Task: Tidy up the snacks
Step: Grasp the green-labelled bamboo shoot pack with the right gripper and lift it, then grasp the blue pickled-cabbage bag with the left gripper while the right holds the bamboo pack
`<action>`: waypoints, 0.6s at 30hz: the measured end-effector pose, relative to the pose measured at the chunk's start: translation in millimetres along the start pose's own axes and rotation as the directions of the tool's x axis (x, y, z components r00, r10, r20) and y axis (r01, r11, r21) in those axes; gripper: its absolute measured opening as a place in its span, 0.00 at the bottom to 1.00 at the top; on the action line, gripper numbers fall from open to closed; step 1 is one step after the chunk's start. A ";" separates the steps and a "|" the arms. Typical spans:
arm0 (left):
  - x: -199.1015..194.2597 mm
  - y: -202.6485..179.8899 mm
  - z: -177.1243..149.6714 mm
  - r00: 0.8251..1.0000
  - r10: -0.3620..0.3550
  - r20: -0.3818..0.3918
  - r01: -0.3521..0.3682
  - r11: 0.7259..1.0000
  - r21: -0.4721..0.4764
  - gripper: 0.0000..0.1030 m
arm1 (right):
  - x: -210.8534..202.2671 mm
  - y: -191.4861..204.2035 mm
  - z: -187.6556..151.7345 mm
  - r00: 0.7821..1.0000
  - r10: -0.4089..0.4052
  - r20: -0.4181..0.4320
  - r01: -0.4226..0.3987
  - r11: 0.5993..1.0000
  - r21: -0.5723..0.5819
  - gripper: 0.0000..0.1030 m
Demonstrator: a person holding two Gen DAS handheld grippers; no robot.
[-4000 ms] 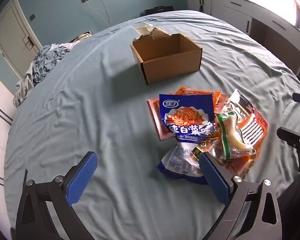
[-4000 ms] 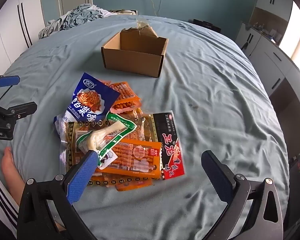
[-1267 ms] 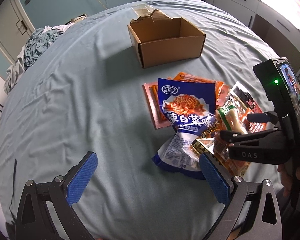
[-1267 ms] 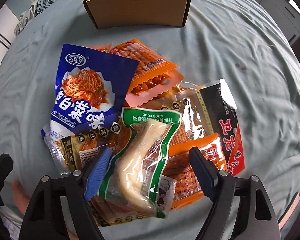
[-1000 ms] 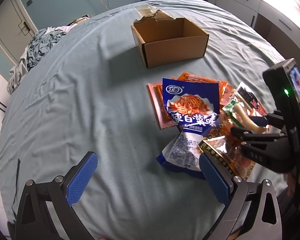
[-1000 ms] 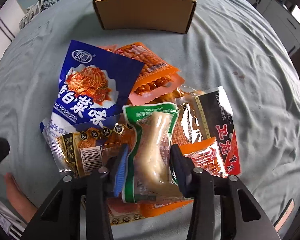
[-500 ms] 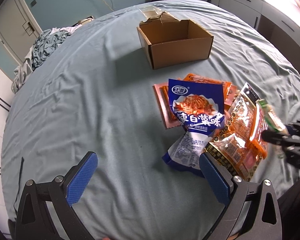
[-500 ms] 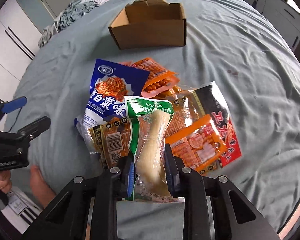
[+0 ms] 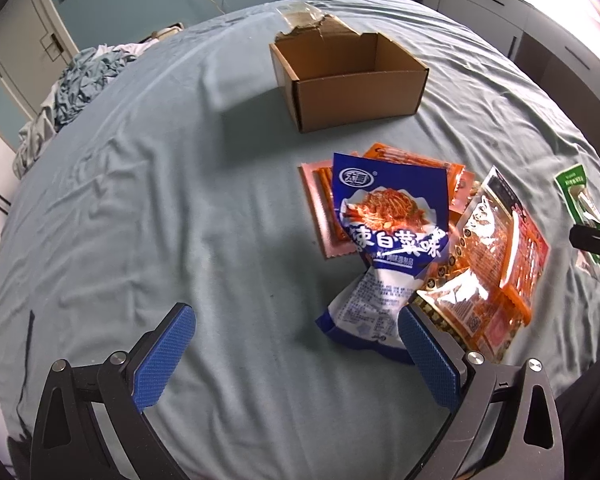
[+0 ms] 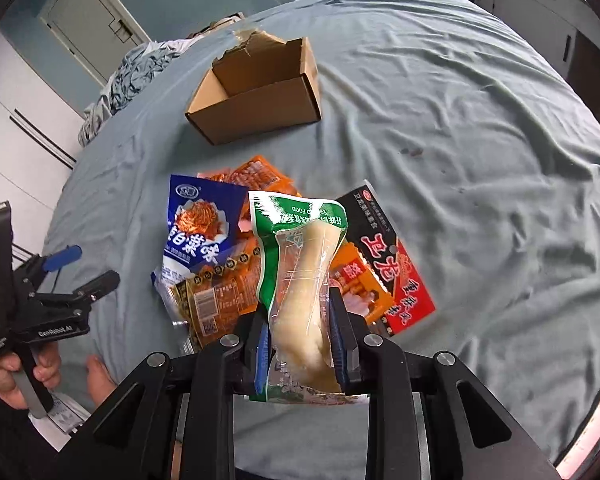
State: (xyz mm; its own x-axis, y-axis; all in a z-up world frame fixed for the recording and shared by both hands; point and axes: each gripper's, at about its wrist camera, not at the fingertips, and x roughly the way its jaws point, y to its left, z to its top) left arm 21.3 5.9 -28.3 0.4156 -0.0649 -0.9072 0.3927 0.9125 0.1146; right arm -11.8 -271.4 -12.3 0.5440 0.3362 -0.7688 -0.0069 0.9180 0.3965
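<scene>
My right gripper is shut on a green-and-clear packet with a pale chicken foot, held in the air above the snack pile. The same green packet shows at the right edge of the left wrist view. Below it lie a blue cabbage-flavour bag, orange packets and a black-and-red packet. An open cardboard box stands beyond the pile with nothing visible inside. My left gripper hangs open over bare sheet in front of the blue bag, also seen as the left gripper.
Everything rests on a bed with a wrinkled blue-grey sheet. Crumpled clothes lie at the far left corner. White cabinets line the right side. A bare foot shows by the bed's near edge.
My right gripper closed on the chicken-foot packet, lifted it off the pile and swung right and up, rolling so the box now sits left of centre. The left gripper stayed in place.
</scene>
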 end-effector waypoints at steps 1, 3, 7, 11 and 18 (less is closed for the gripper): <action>2.9 -1.5 1.8 1.000 -0.009 -0.005 0.009 1.000 0.001 1.00 | 1.9 -1.0 0.4 1.000 0.005 0.001 -0.005 1.000 -0.002 0.23; 12.4 -6.0 6.5 0.999 -0.034 -0.029 0.034 0.999 0.004 1.00 | 8.9 -1.4 0.5 1.000 -0.004 -0.005 0.004 1.000 -0.017 0.23; 32.6 -16.9 11.6 0.995 -0.061 -0.074 0.064 0.998 0.029 1.00 | 25.1 -3.5 2.8 0.999 -0.013 -0.036 0.013 1.000 -0.011 0.23; 53.3 -28.1 18.6 0.989 -0.093 -0.114 0.097 0.995 0.035 1.00 | 32.7 -5.6 10.2 0.999 -0.005 -0.040 0.005 1.000 0.008 0.23; 79.6 -47.4 23.5 0.961 -0.198 -0.193 0.207 0.978 0.027 0.50 | 42.5 -4.3 11.9 0.998 -0.020 -0.058 0.020 1.000 0.006 0.23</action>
State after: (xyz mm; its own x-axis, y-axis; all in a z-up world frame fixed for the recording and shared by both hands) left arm 55.0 -52.0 -96.4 0.1631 -0.1653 -0.9727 0.4925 0.8679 -0.0649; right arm 21.4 -263.5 -40.7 0.4942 0.3296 -0.8045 0.0093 0.9233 0.3839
